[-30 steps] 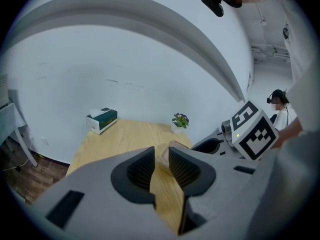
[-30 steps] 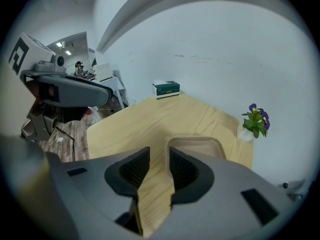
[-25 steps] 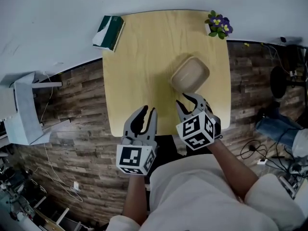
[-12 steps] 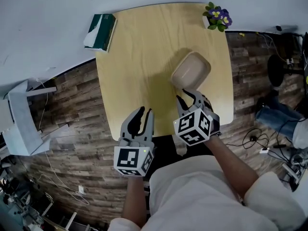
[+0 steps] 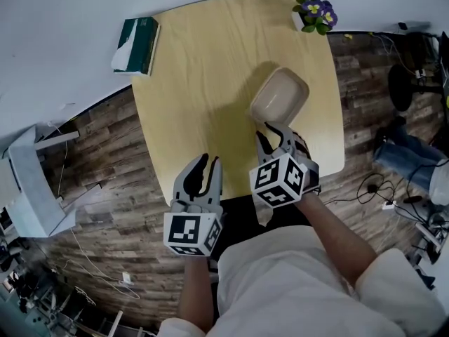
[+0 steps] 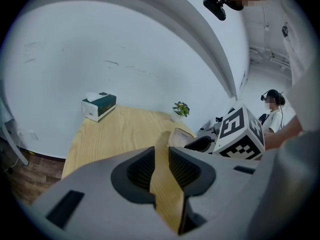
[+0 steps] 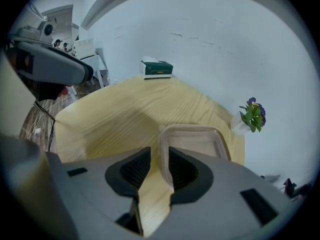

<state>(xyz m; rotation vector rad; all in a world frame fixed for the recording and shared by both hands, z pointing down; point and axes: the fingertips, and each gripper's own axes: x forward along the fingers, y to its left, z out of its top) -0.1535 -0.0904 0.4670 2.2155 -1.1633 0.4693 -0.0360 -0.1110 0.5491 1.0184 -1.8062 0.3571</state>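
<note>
Right gripper (image 7: 159, 151): jaws stand a narrow gap apart. The near left wall of the beige container (image 7: 195, 139) runs up through that gap. It lies close against the right-hand pad and clear of the left-hand pad, so it is not clamped. In the head view this gripper (image 5: 273, 133) sits at the near end of the container (image 5: 280, 95).

Left gripper (image 6: 161, 151): jaws are a similar narrow gap apart with nothing between them; only the table top (image 6: 115, 134) shows through. In the head view it (image 5: 210, 161) hangs over the near edge of the table (image 5: 203, 97), well apart from the container and to the left of the right gripper.

Container: open side up and empty, resting on the table close to its right edge, about midway between the near and far edges. From the left gripper view it (image 6: 179, 138) shows just beyond the jaws, beside the right gripper's marker cube (image 6: 239, 134).

Surroundings: a green tissue box (image 5: 137, 45) lies at the far left corner of the table. A small potted plant with purple flowers (image 5: 311, 12) stands at the far right corner. Both are well apart from the grippers. The table stands on a dark plank floor (image 5: 105, 167), with cables (image 5: 382, 188) lying off its right edge.
</note>
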